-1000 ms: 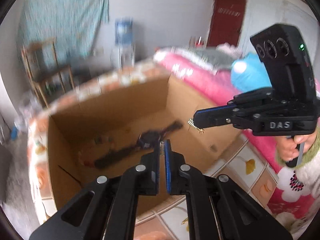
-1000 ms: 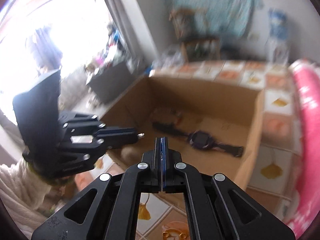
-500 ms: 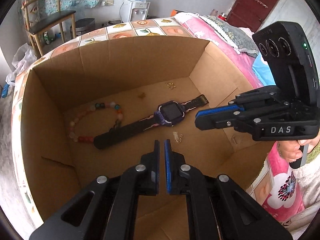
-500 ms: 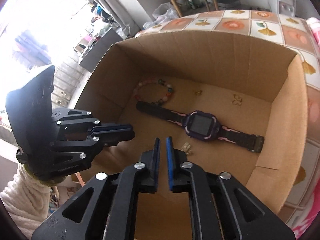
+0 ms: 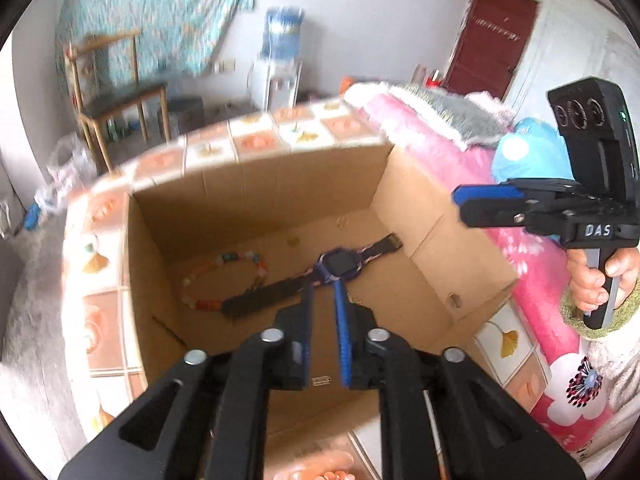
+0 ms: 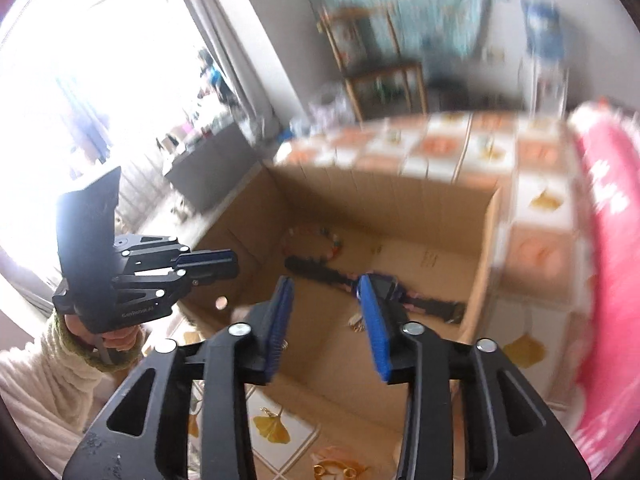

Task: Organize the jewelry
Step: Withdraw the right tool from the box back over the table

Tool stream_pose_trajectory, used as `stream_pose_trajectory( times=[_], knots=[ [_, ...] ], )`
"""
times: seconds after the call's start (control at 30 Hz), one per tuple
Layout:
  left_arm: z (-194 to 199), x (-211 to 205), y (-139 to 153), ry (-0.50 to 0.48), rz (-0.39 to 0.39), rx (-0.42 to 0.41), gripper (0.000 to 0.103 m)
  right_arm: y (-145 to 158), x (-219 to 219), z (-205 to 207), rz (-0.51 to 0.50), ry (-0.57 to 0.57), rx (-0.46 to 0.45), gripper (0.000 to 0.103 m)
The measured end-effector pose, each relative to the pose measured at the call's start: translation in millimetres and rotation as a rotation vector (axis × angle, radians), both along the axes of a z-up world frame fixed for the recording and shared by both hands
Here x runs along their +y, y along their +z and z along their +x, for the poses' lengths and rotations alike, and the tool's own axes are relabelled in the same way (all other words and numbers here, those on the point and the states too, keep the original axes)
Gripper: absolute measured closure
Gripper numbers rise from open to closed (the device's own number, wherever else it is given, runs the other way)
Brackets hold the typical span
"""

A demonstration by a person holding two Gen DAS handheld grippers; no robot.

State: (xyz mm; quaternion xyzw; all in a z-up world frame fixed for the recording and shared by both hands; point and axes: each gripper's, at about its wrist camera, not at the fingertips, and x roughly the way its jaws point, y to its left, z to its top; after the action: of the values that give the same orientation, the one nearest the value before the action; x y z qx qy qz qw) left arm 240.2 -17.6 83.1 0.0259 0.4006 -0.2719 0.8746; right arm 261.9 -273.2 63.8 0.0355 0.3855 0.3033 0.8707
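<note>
Fingers (image 5: 308,300) of the left gripper (image 5: 323,294) have just been opening and stand slightly parted with nothing between them, angled down over the cardboard box (image 5: 448,240). On the box floor, the purple watch (image 5: 340,265) lies across the middle, the beaded bracelet (image 5: 224,280) near the left wall. At the right edge of this view a hand (image 5: 596,276) grips the right gripper's handle, that tool level above the box's right wall.

Over to the right wrist view: right gripper (image 6: 326,290) jaws have just been spreading, wide apart and empty, tilted down toward the watch. The left gripper hangs over the box's left rim, carried by a cream-sleeved hand (image 6: 116,336).
</note>
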Motion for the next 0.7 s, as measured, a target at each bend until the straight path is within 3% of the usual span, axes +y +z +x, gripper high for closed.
stream_pose_trajectory(
  times=[0.13, 0.23, 0.37, 0.57, 0.7],
  knots=[
    [-43.4, 11.7, 11.7, 0.008, -0.064, -0.083, 0.082, 14.4, -13.9, -54.6, 0.000, -0.031, -0.150, 0.058],
    [-76.1, 16.2, 7.6, 0.011, -0.093, -0.111, 0.078, 5.1, -23.8, -89.0, -0.012, -0.084, -0.183, 0.057],
    [-107.5, 14.8, -4.0, -0.001, -0.126, -0.108, 0.072, -17.7, -38.0, -117.8, -0.006, -0.140, -0.154, 0.057],
    [-137.6, 0.8, -33.7, -0.036, -0.169, -0.037, 0.069, -58.5, -46.8, -141.5, -0.028, -0.235, -0.045, 0.057],
    [-146.6, -19.9, -54.1, -0.051, -0.128, -0.023, 0.069, -83.3, -49.3, -147.7, -0.010, -0.279, 0.041, 0.057]
  ],
)
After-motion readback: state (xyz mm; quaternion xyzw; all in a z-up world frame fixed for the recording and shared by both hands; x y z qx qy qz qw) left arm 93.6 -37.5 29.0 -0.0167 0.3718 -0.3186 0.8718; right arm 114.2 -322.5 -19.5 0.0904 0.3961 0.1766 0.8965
